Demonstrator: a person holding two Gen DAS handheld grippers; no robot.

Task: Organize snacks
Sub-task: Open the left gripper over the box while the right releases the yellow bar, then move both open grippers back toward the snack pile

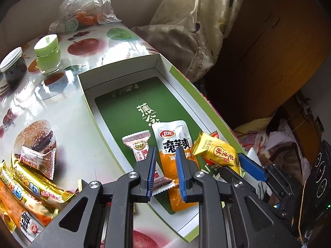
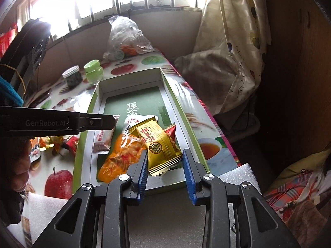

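On the fruit-print table (image 1: 62,107): a shallow green-and-white box (image 1: 120,70) lay open, with four snacks heaped at its near end.
Task's things: a yellow packet (image 2: 161,146) sat tilted atop an orange pouch (image 1: 171,144) and a red packet (image 2: 170,130); a pink-and-white candy (image 1: 136,142) lay beside them on the box floor. More loose snacks (image 1: 37,177) waited outside the box, to its left.
Right gripper (image 2: 164,152): its jaws stood partly apart and straddled the yellow packet's crimped end, with no pad visibly pressing it.
Left gripper (image 1: 166,150): its jaws were drawn to a narrow slot above the pink candy and the pouch, with nothing clearly pinched.
Risk: the yellow packet looked precariously perched; a pad catching its crimp on withdrawal could drag it off the heap or over the low wall.
Second risk: the two grippers worked close together over one corner, so a careless swing might knock them together or scatter the pile.
Writing: "GenRobot.AI" on the left gripper's side; "JIAO FAITH" under large Chinese characters on the box floor; "魔芋爽" on the pouch; "花生酥" on the yellow packet.
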